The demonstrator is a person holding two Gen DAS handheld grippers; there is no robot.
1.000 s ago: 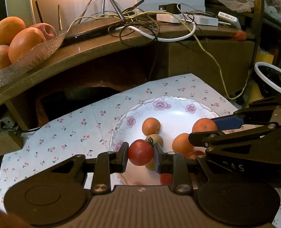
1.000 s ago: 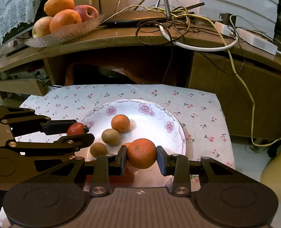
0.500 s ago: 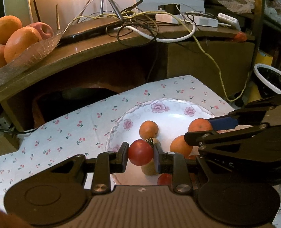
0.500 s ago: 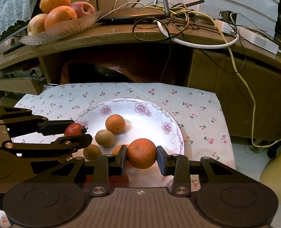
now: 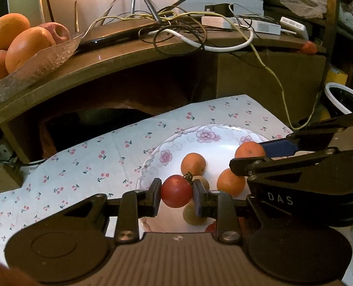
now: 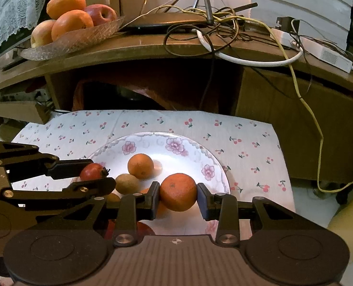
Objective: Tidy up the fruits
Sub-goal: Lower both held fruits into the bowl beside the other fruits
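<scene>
Fruits gripped on both sides: tomato [image 5: 176, 191] pinched tight in left hand-held gripper [image 5: 176, 196], orange [image 6: 178, 191] clamped in right hand-held gripper [image 6: 178, 197], both raised over plate [image 6: 152, 140] on cherry-print surface [image 6: 248, 140]. Mid-carry, judging by that; next likely needs lifting far-left toward glass bowl [image 6: 81, 39] on shelf [image 6: 140, 50]. Compared with a second ago: plate slightly lower in view, grips unchanged.
</scene>
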